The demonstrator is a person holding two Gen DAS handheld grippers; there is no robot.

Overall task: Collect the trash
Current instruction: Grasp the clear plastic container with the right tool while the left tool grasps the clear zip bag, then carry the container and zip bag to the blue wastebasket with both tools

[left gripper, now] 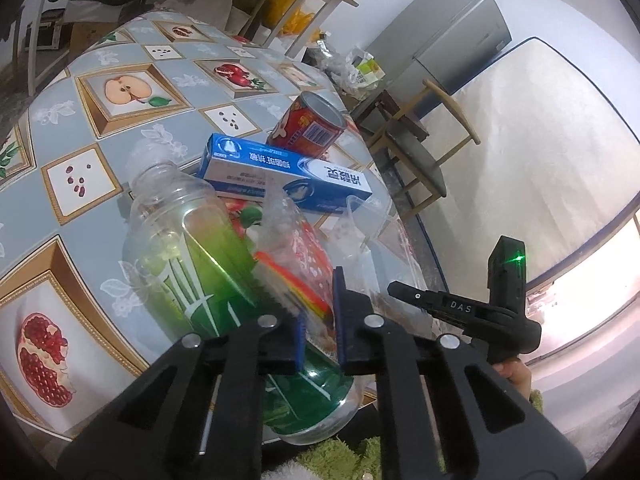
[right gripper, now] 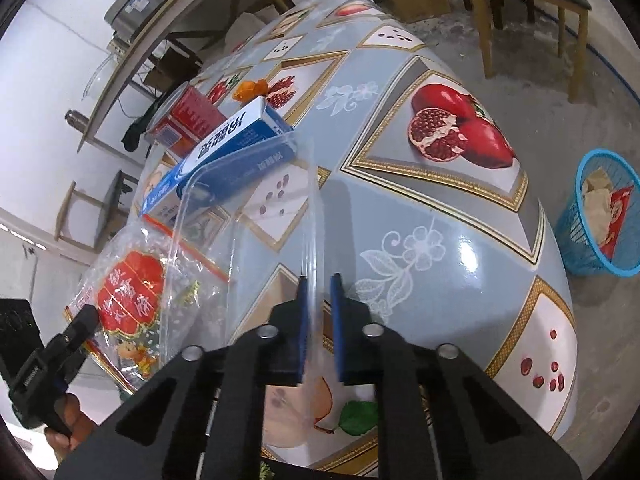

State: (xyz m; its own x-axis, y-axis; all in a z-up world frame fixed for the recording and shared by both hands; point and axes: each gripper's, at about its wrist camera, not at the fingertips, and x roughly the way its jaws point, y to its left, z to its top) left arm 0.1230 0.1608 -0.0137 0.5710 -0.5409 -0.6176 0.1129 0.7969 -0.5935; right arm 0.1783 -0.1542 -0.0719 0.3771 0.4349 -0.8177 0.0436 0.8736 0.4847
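Note:
My left gripper (left gripper: 319, 320) is shut on the edge of a clear snack bag (left gripper: 296, 256) with red print, which lies over a clear bottle (left gripper: 192, 264) with a green label on its side. Behind them are a blue toothpaste box (left gripper: 280, 176) and a red can (left gripper: 308, 124). My right gripper (right gripper: 319, 316) is shut on the thin rim of a clear plastic container (right gripper: 248, 208) standing on the table. In the right wrist view the left gripper (right gripper: 86, 318) shows at the lower left, at the snack bag (right gripper: 128, 292). The toothpaste box (right gripper: 224, 148) and can (right gripper: 184, 120) lie beyond.
The table (right gripper: 440, 220) has a fruit-patterned cloth, with orange peel (right gripper: 250, 89) farther back. On the floor to the right stands a blue basket (right gripper: 604, 216) holding wrappers. A wooden chair (left gripper: 420, 152) and a grey fridge (left gripper: 452, 36) stand past the table's edge.

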